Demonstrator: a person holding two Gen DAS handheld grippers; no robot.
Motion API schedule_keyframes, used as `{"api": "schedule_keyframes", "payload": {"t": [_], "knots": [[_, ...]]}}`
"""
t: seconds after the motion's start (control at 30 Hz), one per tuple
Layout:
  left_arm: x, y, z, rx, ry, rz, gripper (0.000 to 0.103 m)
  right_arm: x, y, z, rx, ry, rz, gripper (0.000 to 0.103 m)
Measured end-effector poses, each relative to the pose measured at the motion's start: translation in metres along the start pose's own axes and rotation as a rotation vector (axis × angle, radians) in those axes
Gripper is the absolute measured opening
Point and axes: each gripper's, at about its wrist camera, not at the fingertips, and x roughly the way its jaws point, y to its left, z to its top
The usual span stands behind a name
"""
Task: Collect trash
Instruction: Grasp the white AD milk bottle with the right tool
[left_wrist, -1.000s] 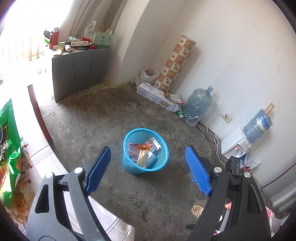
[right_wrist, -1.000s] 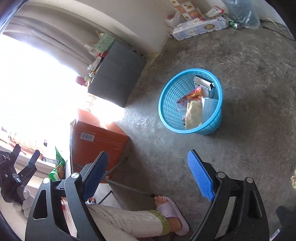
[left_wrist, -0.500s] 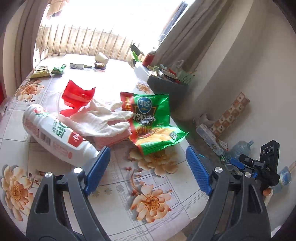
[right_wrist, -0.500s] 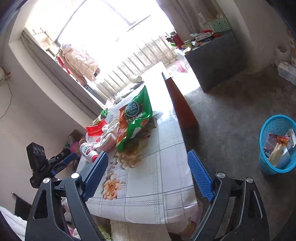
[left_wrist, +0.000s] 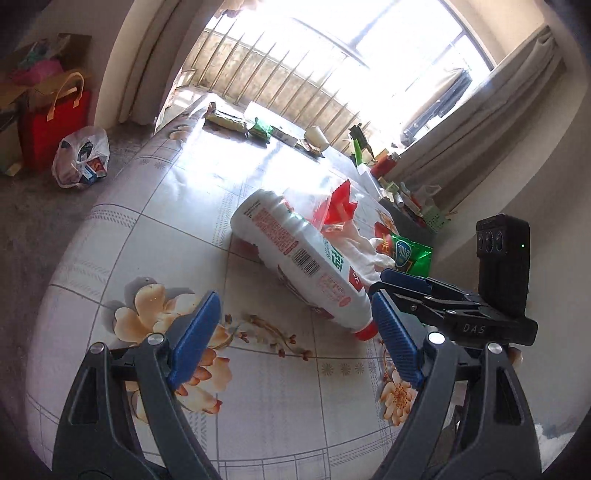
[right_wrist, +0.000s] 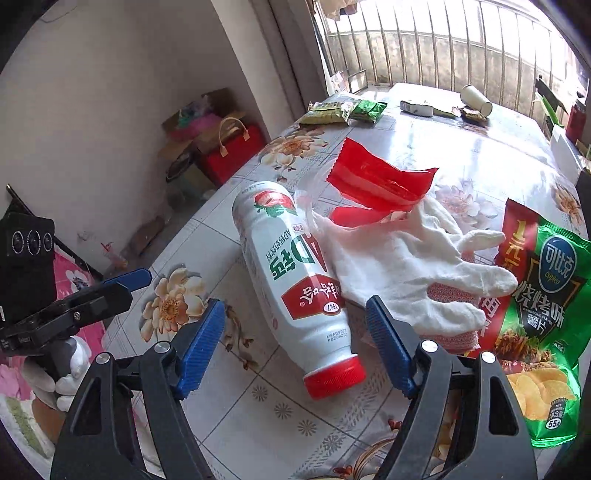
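Note:
A white drink bottle (right_wrist: 295, 280) with a red cap lies on its side on the floral tablecloth (right_wrist: 266, 417); it also shows in the left wrist view (left_wrist: 295, 258). A white glove (right_wrist: 402, 266), a red wrapper (right_wrist: 376, 181) and a green chip bag (right_wrist: 543, 310) lie beside it. My right gripper (right_wrist: 295, 343) is open, its blue pads either side of the bottle's cap end, just above it. My left gripper (left_wrist: 295, 339) is open and empty over the cloth, left of the bottle's cap. The right gripper (left_wrist: 443, 295) also shows in the left wrist view.
Snack packets (right_wrist: 343, 110), a small box (right_wrist: 417, 107) and a paper cup (right_wrist: 476, 98) lie at the table's far end by the barred window. A red bag (right_wrist: 232, 151) and boxes stand on the floor to the left, with a plastic bag (left_wrist: 81, 155).
Both grippers swung away from the blue basket on the floor to the table and have come in close over the bottle. Both stay open.

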Motion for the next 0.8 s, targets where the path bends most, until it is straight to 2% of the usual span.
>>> {"api": "schedule_keyframes", "payload": {"t": [0.07,0.17,0.23,0.3,0.53,0.6,0.63,0.8], "knots": [[-0.001,0.009,0.0,-0.014,0.0,0.0,0.08,0.019,0.009,0.007,-0.057,0.05,-0.042,0.077],[-0.002,0.021,0.0,-0.038,0.001,0.002,0.08,0.037,0.017,0.005,-0.104,0.127,-0.058,0.077],[-0.003,0.028,-0.001,-0.05,-0.004,0.002,0.08,0.036,0.027,0.0,-0.136,0.15,0.002,0.077],[-0.004,0.032,-0.001,-0.06,-0.009,0.007,0.08,0.033,0.035,-0.002,-0.15,0.158,0.042,0.077],[-0.001,0.05,-0.003,-0.109,0.009,0.017,0.08,0.056,0.04,0.017,-0.093,0.156,0.017,0.077],[-0.003,0.053,-0.004,-0.121,0.004,0.023,0.08,0.063,0.045,0.019,-0.103,0.151,-0.009,0.072],[-0.004,0.055,-0.005,-0.125,0.001,0.027,0.08,0.067,0.048,0.019,-0.115,0.155,-0.024,0.061],[-0.012,0.061,-0.006,-0.139,-0.014,0.048,0.08,0.062,0.058,0.005,-0.153,0.157,-0.029,0.06]]}}
